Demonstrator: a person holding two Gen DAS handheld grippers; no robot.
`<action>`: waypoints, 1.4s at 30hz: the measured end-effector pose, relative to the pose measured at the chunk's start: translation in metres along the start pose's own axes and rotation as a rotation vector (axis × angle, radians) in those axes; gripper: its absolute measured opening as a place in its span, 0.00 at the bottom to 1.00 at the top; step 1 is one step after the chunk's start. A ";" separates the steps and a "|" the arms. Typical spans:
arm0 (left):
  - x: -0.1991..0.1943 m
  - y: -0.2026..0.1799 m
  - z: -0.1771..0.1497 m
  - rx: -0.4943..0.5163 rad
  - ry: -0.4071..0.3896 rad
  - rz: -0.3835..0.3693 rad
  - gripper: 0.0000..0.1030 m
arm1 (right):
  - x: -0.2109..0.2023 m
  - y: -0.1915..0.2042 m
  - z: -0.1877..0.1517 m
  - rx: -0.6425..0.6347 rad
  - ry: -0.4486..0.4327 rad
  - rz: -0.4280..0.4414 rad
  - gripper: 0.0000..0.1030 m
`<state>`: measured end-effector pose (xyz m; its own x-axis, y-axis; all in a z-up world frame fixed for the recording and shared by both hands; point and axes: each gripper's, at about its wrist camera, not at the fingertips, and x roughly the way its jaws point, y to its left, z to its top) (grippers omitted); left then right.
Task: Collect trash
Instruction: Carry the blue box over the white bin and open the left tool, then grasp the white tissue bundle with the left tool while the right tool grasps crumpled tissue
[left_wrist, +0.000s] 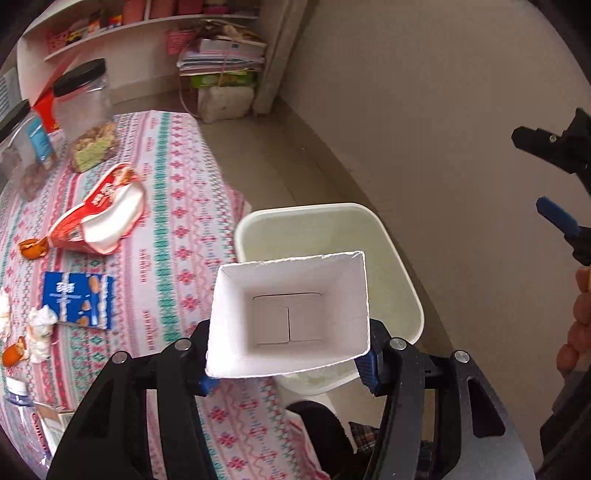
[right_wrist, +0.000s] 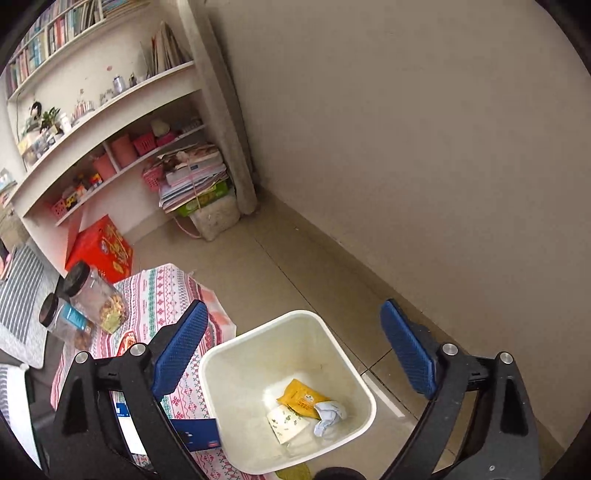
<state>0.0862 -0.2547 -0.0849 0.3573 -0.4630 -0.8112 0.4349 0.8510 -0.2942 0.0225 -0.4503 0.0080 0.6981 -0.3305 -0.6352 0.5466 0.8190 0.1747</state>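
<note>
The left gripper (left_wrist: 288, 363) clamps an open white cardboard carton (left_wrist: 290, 314) above the rim of the white plastic waste bin (right_wrist: 221, 369) beside the patterned tablecloth (left_wrist: 177, 206), while the right gripper (right_wrist: 295, 354) hangs over the bin, jaws wide, nothing between them.

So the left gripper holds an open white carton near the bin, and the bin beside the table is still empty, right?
Not quite. The left gripper does hold the open white carton, but the bin is not empty: the right wrist view shows a yellow packet and other wrappers at its bottom.
</note>
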 end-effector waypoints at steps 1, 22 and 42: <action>0.004 -0.004 0.002 0.003 0.005 -0.011 0.55 | 0.000 -0.002 0.001 0.007 0.000 -0.001 0.89; -0.020 0.025 -0.004 0.025 -0.078 0.102 0.77 | 0.000 0.032 -0.015 -0.124 -0.008 -0.023 0.93; -0.084 0.140 0.000 -0.162 -0.195 0.380 0.89 | 0.015 0.153 -0.075 -0.491 -0.048 -0.107 0.93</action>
<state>0.1170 -0.0968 -0.0584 0.6221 -0.1348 -0.7713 0.1135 0.9902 -0.0815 0.0822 -0.2945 -0.0310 0.6768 -0.4359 -0.5932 0.3420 0.8998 -0.2710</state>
